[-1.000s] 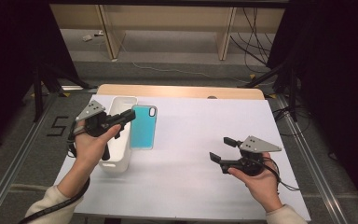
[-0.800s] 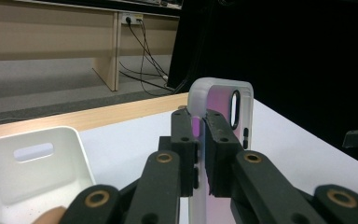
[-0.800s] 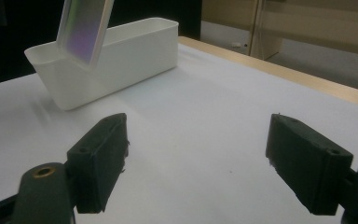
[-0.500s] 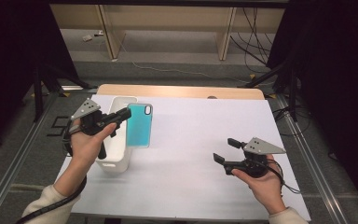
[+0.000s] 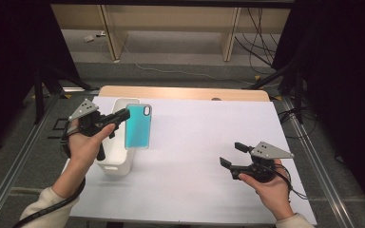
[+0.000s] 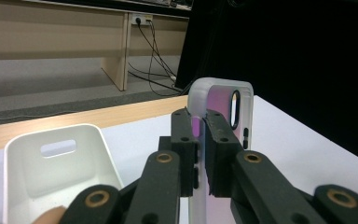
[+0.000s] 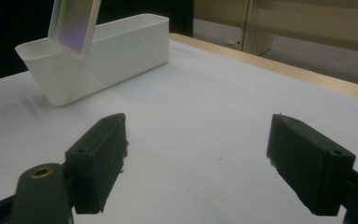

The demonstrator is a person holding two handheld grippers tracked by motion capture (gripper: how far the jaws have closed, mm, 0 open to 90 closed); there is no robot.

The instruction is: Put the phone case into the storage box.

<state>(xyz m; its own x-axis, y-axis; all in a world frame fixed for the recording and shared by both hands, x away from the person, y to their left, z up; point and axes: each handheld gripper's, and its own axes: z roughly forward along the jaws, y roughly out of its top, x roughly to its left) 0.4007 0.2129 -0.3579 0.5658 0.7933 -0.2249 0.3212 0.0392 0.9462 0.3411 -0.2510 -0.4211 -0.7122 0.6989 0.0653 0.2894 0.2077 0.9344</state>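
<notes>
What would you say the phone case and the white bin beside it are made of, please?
Phone case: likely soft translucent plastic or silicone, since its frosted rim lets light through; the teal back looks glossy. White bin: probably rigid moulded plastic, matte, with smooth rounded corners and a cut-out handle slot.

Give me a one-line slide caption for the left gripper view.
Left gripper shut on the edge of a translucent phone case, held up beside the white bin.

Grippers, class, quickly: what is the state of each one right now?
Left gripper: closed on the edge of the teal phone case, lifted beside the white bin.
Right gripper: open, holding nothing.
</notes>
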